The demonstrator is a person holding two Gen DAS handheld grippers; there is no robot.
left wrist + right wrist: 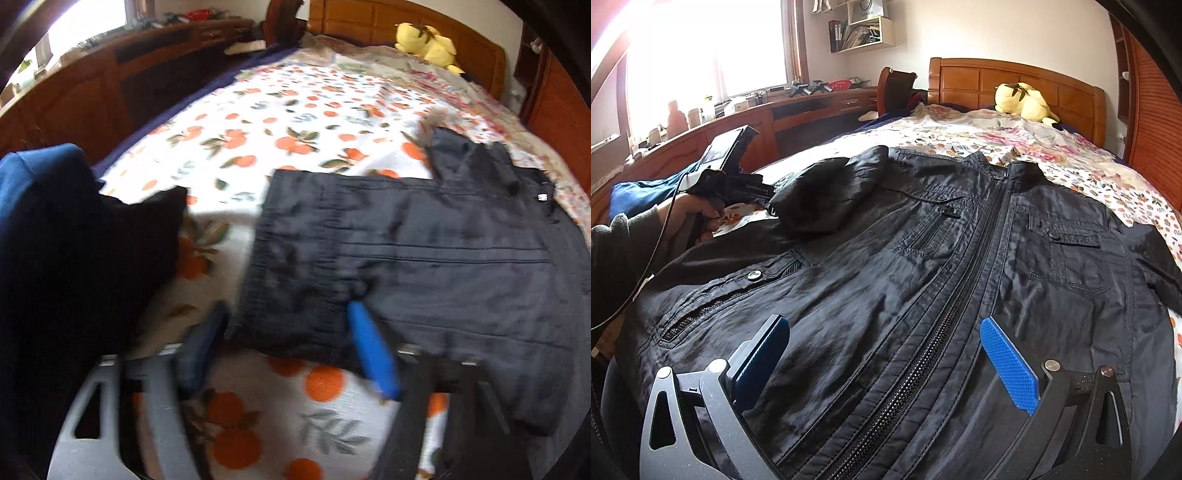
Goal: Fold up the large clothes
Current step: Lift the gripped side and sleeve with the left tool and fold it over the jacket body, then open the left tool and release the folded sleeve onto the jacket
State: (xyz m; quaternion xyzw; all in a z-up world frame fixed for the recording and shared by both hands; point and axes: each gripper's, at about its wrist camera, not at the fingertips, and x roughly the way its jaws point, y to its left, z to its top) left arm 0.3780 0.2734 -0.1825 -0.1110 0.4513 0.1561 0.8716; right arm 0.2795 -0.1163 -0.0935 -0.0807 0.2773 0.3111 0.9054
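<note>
A large black zip jacket (923, 258) lies front up on the bed. One sleeve (827, 192) is folded across its chest. In the left wrist view the sleeve cuff (295, 266) lies between my left gripper's (288, 314) blue fingers (373, 350), which stand apart, open, with the cuff's edge between them. The left gripper also shows in the right wrist view (768, 195), at the sleeve. My right gripper (882, 328) is open low over the jacket's hem, one blue pad (1008, 365) on each side of the zipper (960, 280).
The bed has an orange-print sheet (258, 122). A blue garment (40, 177) and a black one (122, 240) lie at its left edge. A yellow plush toy (1023, 101) sits by the wooden headboard (1015, 81). A wooden desk (746, 122) runs along the left.
</note>
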